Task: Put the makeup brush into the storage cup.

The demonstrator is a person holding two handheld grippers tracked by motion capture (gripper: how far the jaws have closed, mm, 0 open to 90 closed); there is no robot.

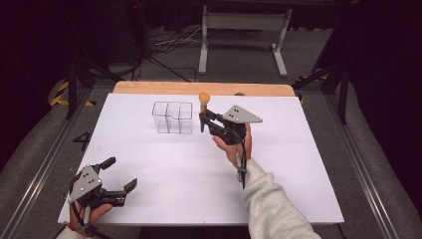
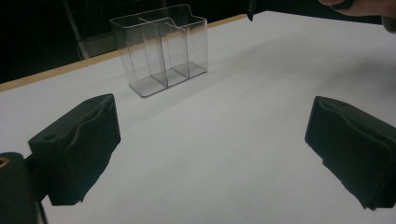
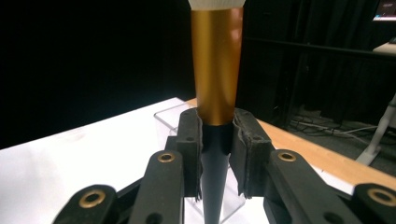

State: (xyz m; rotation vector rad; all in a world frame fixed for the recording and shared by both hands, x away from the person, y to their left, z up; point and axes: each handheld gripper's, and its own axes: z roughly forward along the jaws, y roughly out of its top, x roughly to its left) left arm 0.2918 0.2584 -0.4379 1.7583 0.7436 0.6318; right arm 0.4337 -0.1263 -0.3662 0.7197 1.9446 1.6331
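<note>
beside one clear organizer (image 1: 172, 118), right gripper (image 1: 204, 119) clamps one brush (image 1: 203, 102); compartments perhaps three.

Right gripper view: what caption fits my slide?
Right gripper shut on an upright brush above a clear box.

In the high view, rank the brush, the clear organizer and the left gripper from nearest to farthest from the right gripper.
1. Brush: clamped upright in the right gripper, bristles up.
2. Clear organizer: on the table, just to that gripper's left, toward the far edge.
3. Left gripper: open, at the table's near left corner.
</note>
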